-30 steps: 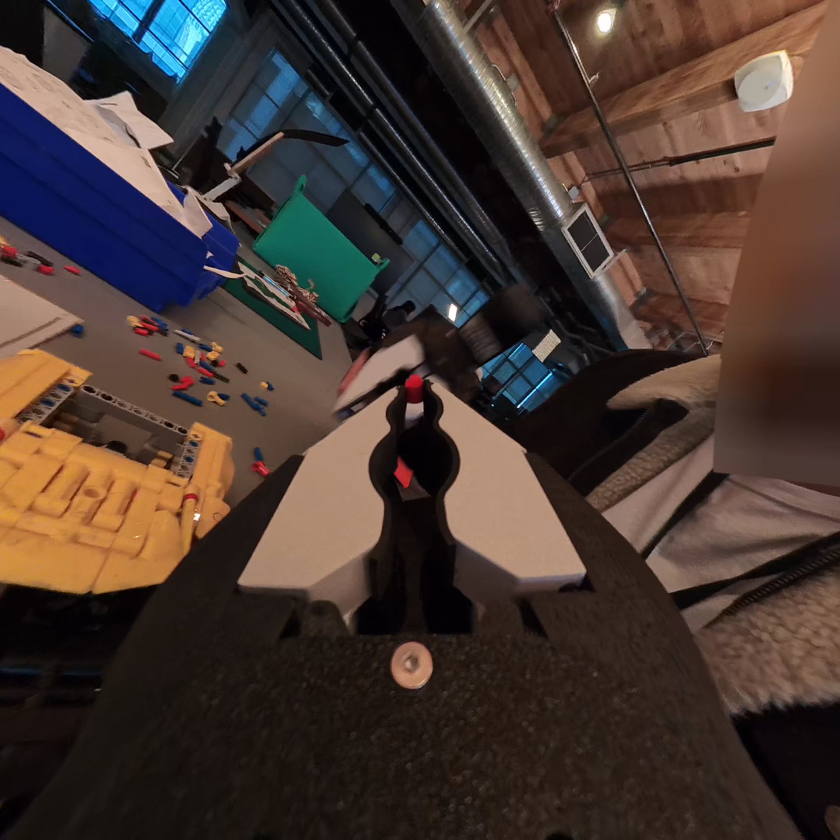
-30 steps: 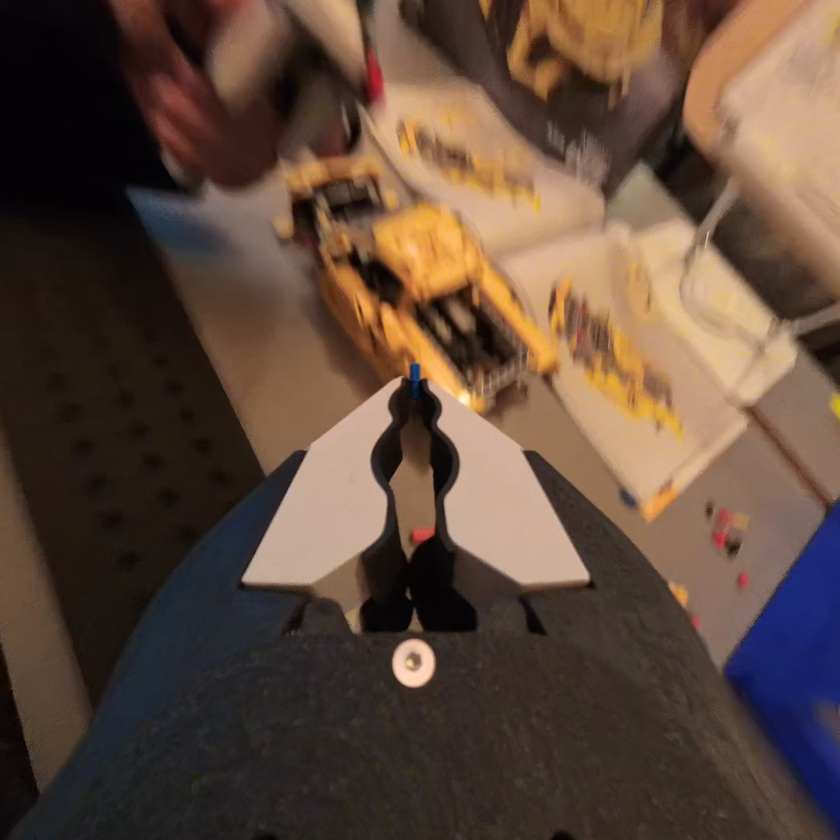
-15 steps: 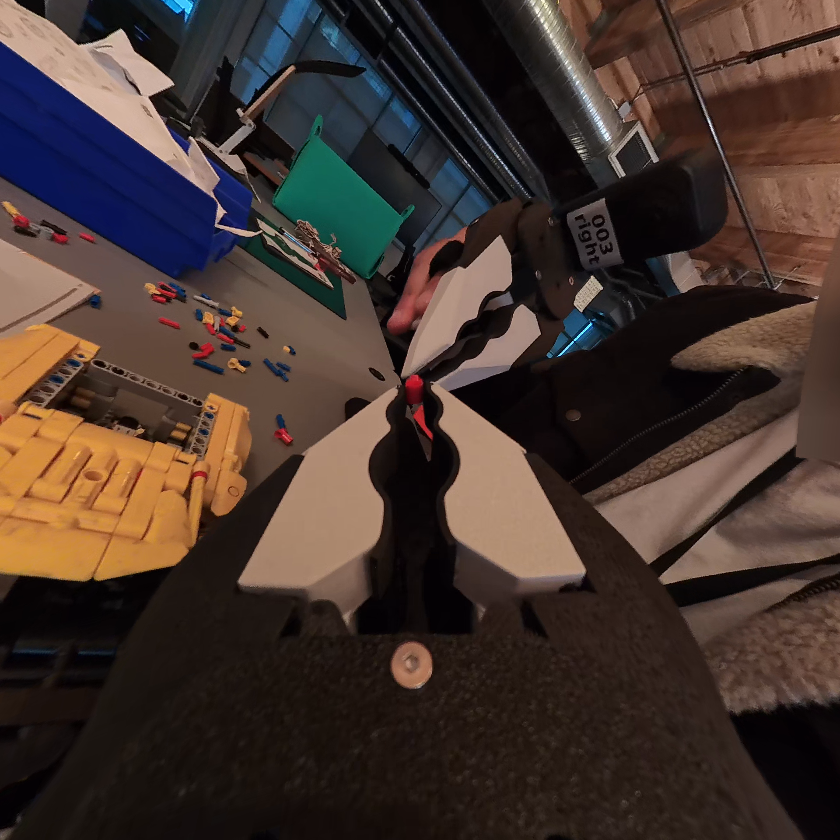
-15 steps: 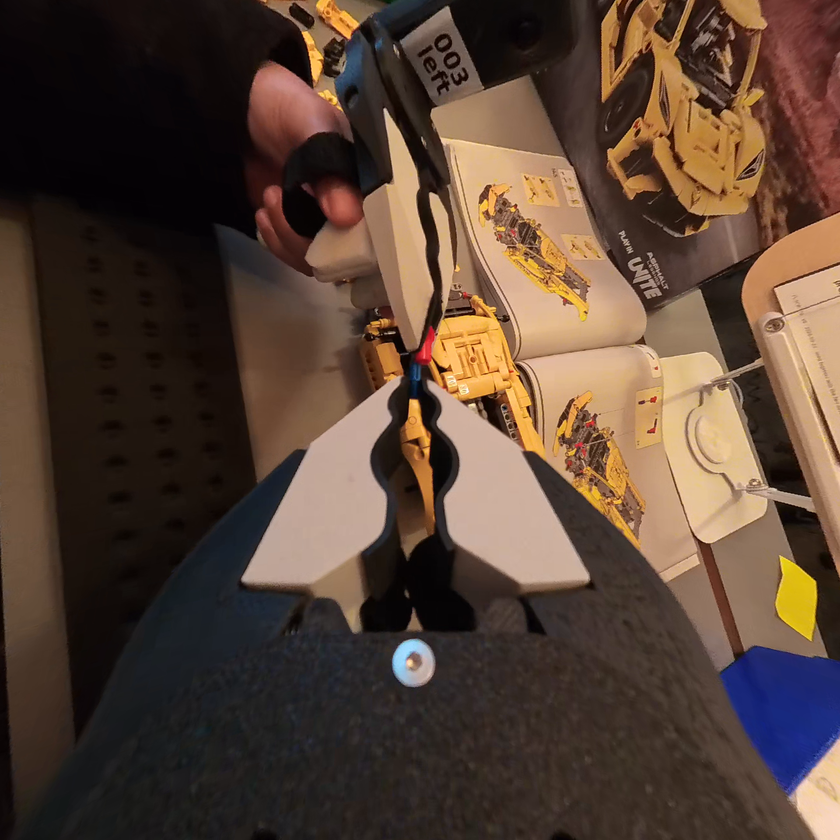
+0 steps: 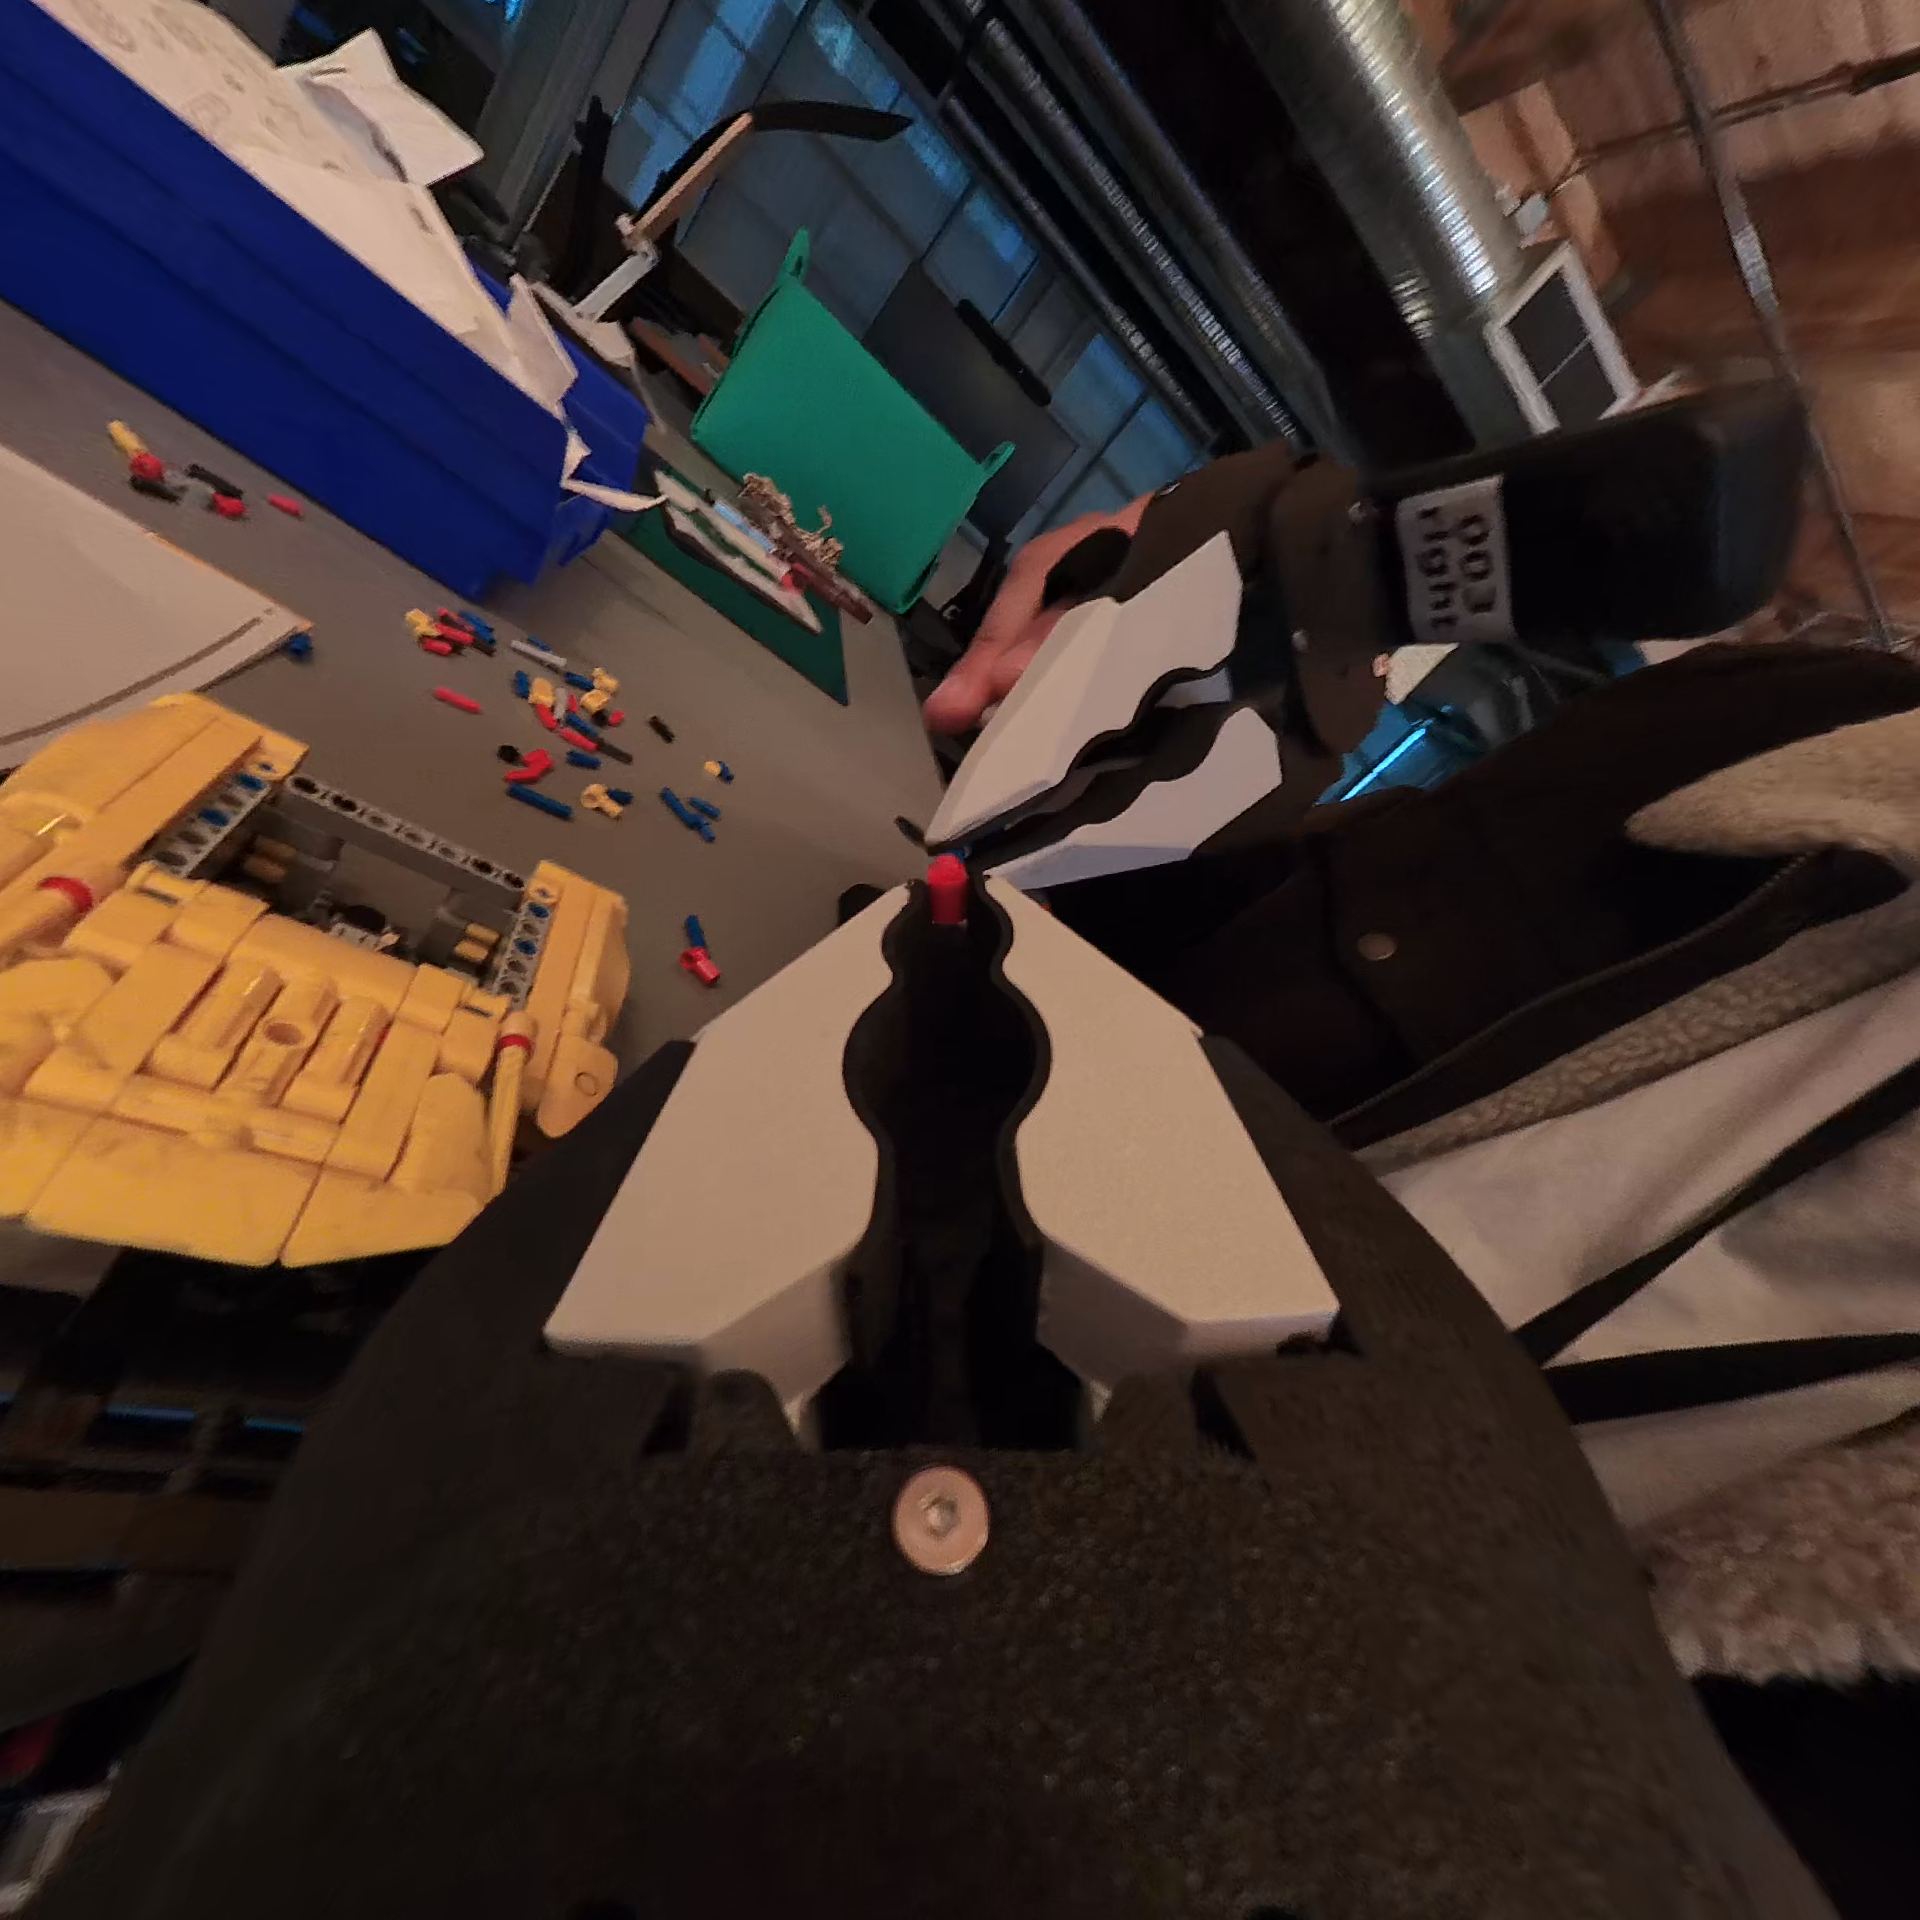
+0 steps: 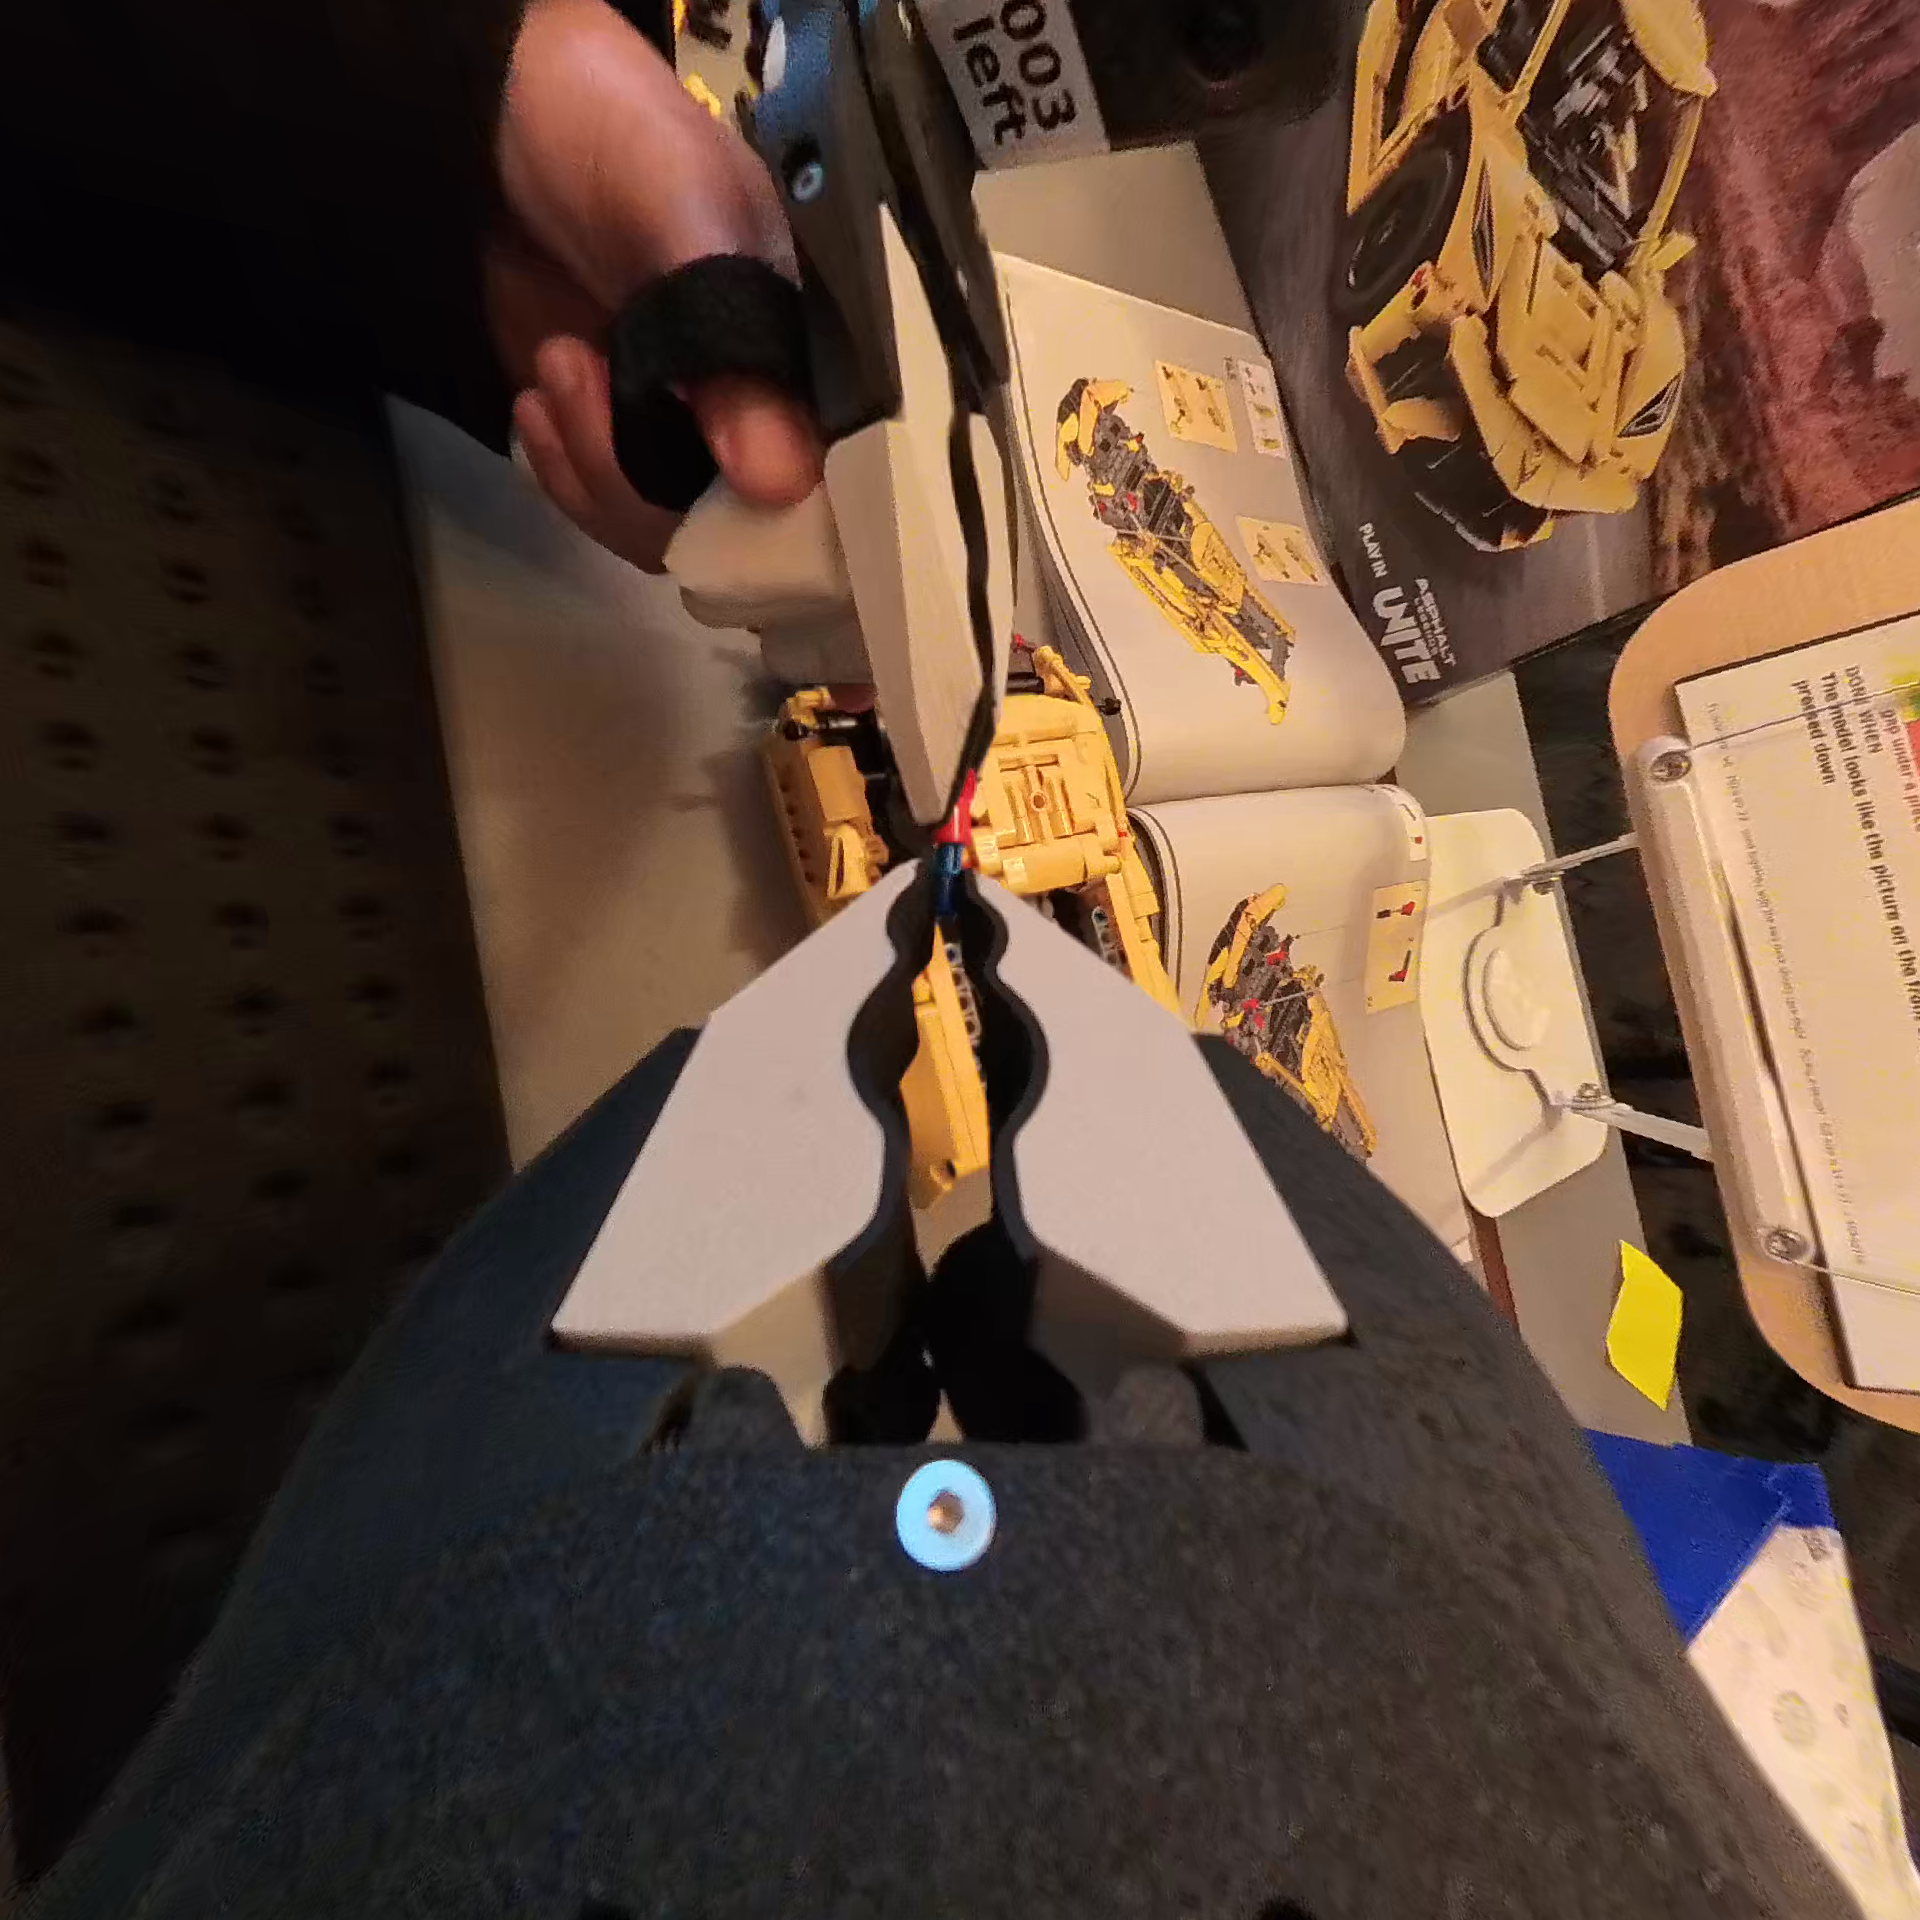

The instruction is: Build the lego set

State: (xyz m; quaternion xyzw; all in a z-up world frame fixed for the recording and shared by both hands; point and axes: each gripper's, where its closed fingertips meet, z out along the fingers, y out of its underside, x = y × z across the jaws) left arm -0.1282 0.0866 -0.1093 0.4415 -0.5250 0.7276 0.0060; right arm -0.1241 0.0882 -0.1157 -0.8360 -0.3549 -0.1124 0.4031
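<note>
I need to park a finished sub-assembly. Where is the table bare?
Bare grey table lies between the yellow model and the blue bins. Beyond it, loose pieces crowd the surface. In the right wrist view, the instruction booklet covers the far side.

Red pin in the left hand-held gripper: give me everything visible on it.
The red pin is a small, round-ended peg of glossy red plastic, pinched at the very tips of the shut left hand-held gripper, only its end poking out. It is held in the air above the grey table, tip to tip with a blue pin held by the right hand-held gripper; whether they are joined is unclear.
</note>
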